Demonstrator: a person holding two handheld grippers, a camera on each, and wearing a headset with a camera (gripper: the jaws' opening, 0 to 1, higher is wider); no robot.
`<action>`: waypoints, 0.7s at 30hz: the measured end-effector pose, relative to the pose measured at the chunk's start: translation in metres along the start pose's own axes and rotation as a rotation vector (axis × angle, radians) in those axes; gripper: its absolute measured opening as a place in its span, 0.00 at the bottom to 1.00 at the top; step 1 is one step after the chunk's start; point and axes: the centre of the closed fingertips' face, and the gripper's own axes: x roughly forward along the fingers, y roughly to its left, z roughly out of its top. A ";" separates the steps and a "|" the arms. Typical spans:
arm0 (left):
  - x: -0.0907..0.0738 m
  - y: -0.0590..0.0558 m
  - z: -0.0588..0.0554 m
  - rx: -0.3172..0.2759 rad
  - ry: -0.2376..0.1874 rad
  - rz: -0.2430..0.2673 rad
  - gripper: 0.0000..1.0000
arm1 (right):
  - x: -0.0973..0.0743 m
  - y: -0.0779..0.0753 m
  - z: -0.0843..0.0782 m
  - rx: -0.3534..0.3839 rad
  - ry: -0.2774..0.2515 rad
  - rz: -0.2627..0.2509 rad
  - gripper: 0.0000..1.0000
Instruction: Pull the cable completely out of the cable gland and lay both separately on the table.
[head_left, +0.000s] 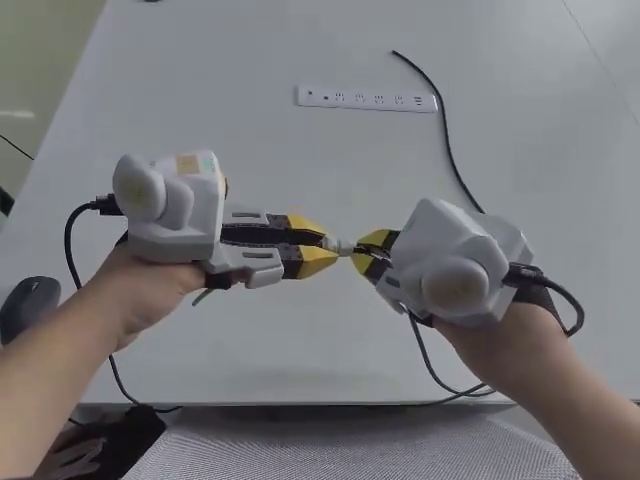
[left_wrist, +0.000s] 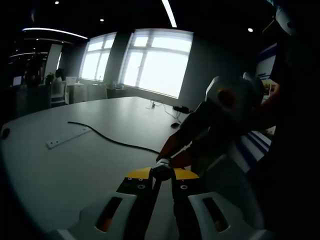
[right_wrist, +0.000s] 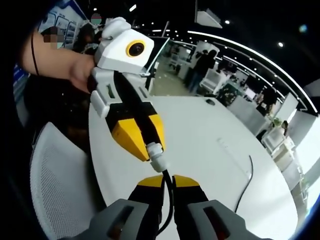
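In the head view the small white plastic cable gland (head_left: 344, 246) is a mere speck, its 9 o'clock end buried between the yellow tips of the left gripper (head_left: 333, 251), and the thin black cable (right_wrist: 170, 197) is too fine to make out there. In the right gripper view the cable drops toward 6 o'clock between the clamped jaws of the right gripper (right_wrist: 169, 181), its further length hidden. The left gripper view is too dark to tell gland from cable, and the head view's edge cuts off a dark grey computer mouse (head_left: 27, 305) at 9 o'clock.
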 end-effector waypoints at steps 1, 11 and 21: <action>0.000 0.000 0.000 0.000 0.001 0.000 0.15 | 0.000 0.000 -0.001 0.008 0.000 0.000 0.01; 0.001 0.003 0.002 -0.002 -0.008 0.005 0.15 | 0.000 -0.013 -0.022 0.187 0.020 -0.020 0.00; 0.002 0.005 0.004 -0.001 -0.019 0.009 0.15 | 0.002 -0.023 -0.050 0.398 0.044 -0.023 0.00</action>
